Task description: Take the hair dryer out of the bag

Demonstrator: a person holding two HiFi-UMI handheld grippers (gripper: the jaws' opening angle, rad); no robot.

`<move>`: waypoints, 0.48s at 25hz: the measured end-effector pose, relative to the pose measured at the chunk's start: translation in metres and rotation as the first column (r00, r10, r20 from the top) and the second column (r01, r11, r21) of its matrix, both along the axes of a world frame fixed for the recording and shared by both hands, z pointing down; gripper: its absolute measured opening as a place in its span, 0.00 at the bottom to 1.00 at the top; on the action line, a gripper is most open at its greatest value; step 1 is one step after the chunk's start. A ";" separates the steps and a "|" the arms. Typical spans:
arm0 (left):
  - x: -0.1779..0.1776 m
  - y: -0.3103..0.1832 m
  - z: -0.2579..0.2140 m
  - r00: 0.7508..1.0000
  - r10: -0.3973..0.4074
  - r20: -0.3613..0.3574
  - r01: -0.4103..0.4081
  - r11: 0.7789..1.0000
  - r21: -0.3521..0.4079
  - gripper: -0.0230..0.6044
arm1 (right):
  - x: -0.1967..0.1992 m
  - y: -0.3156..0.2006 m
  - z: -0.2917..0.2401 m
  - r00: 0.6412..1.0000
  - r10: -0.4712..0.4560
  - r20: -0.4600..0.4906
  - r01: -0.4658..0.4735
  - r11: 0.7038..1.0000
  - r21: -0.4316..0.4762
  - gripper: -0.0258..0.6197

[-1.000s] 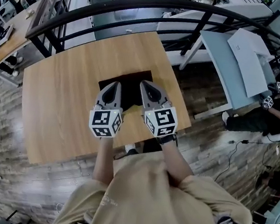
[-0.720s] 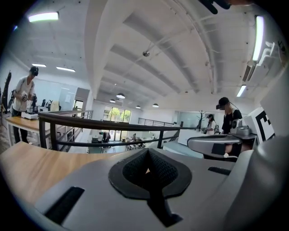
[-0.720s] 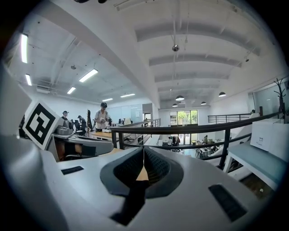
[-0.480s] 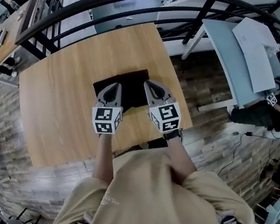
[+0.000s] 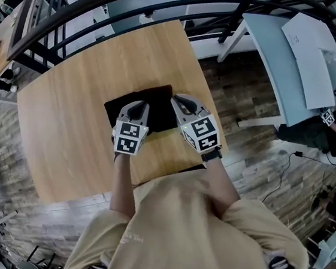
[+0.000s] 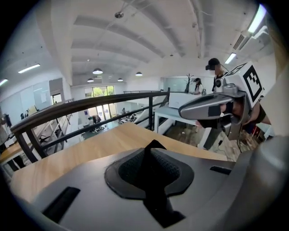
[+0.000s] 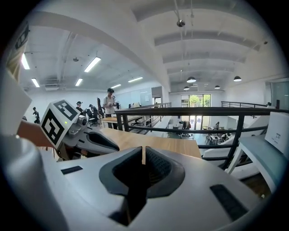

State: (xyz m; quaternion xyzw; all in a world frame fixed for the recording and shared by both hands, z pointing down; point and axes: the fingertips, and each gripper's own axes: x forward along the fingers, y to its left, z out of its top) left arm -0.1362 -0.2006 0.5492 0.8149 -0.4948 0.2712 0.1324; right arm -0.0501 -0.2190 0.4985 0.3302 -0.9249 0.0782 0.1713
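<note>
Two hand-held grippers reach over a flat black rectangular bag (image 5: 157,110).
The left gripper's (image 5: 138,104) jaws are parting, with only a dark slit between them. The right gripper's (image 5: 181,99) jaws are pressed together on nothing. Since a second ago both have sunk closer, and their tips now sit over the bag's near edge. The bag lies flat on the light wooden table (image 5: 66,125), and the hair dryer is out of sight.

The bench (image 5: 67,119) was a roughly square slab of pale wood grain, its top bare over the left and far parts. A flat black bag (image 5: 159,107) lay directly on it, towards the near right side, set slightly askew to the bench edges. Its far edge sat about mid-bench, and it stopped short of the near edge.
</note>
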 end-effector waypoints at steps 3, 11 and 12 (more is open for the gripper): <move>0.002 -0.006 0.014 0.999 0.038 0.036 -0.037 0.999 -0.040 0.15 | 0.000 -0.007 0.007 1.000 -0.027 -0.005 0.027 1.000 -0.016 0.06; 0.009 -0.008 0.068 0.989 0.124 0.083 -0.107 0.977 -0.187 0.30 | -0.004 -0.017 0.032 0.996 -0.080 -0.038 0.078 0.995 -0.057 0.06; 0.010 -0.009 0.072 0.990 0.122 0.077 -0.104 0.974 -0.200 0.30 | -0.004 -0.018 0.034 0.996 -0.083 -0.042 0.080 0.995 -0.062 0.06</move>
